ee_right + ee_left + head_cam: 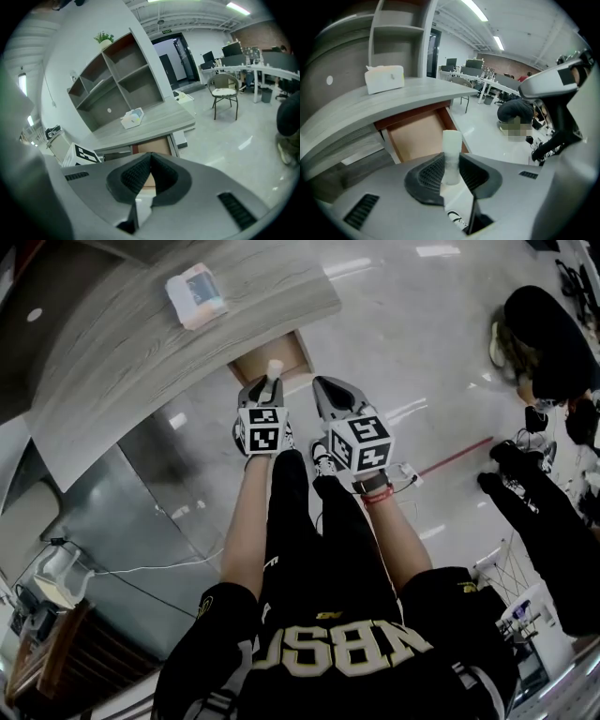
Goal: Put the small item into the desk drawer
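- The small item (451,154) is gripped upright between the ribbed pads of the left gripper (271,382). It is pinched low on its body, so the upper half stands free above the jaw tips. This hold is judged to suit a clean release once the jaws are parted.
- The jaws are set narrow, only as far apart as the item is thick.
- The item is carried at the near front edge of the open desk drawer (415,138) and is not yet inside it. Whether it already hangs over the opening cannot be told. The gripper is angled down toward the opening.
- The drawer is seen pulled out from under the desk (408,96), its pale brown floor bare (room enough, it seems, for the item to be laid anywhere).
- The right gripper (150,158) is held just right of the left one, its jaws closed tip to tip with nothing between them. It is judged to be parked aside, clear of the drawer.
- The item is seen as a short white cylinder, frosted and slightly translucent, with a flat top. No print can be made out on it.
- A white tissue box (384,78) is set on the far left of the desk top, well apart from the drawer.
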A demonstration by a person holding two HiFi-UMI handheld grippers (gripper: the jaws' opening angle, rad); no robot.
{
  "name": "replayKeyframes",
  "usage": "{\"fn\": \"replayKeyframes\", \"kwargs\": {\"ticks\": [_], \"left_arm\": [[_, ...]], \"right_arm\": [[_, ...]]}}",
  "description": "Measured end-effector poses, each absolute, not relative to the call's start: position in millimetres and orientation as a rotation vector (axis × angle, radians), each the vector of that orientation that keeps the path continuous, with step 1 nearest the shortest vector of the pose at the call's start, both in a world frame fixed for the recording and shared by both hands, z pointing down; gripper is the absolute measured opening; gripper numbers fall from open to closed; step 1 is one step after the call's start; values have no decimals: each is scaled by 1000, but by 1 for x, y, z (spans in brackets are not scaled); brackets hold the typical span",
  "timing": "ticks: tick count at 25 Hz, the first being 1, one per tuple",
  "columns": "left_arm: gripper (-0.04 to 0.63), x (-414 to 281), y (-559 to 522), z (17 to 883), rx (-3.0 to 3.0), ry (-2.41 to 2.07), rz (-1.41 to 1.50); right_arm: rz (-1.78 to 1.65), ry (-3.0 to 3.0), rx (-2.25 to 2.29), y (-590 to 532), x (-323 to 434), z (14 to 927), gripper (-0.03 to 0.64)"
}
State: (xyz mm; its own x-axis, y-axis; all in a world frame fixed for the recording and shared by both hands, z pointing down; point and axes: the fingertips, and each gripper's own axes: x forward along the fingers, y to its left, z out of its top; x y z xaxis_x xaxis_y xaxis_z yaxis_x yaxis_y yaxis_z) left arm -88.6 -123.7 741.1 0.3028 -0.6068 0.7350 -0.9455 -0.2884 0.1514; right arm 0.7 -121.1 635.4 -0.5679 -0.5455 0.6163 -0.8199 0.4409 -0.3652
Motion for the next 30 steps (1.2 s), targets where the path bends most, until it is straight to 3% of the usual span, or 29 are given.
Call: {"fn": "replayKeyframes", "kwargs": {"ticks": [23, 30], "left_arm": [[112, -49, -134, 860, 2221, -819, 1720], [118, -46, -126, 883, 2182, -709, 1776]], "right_arm": [[1004, -2232, 1176, -121, 29, 675, 6], [1025, -2218, 1195, -120, 37, 678, 6]]}}
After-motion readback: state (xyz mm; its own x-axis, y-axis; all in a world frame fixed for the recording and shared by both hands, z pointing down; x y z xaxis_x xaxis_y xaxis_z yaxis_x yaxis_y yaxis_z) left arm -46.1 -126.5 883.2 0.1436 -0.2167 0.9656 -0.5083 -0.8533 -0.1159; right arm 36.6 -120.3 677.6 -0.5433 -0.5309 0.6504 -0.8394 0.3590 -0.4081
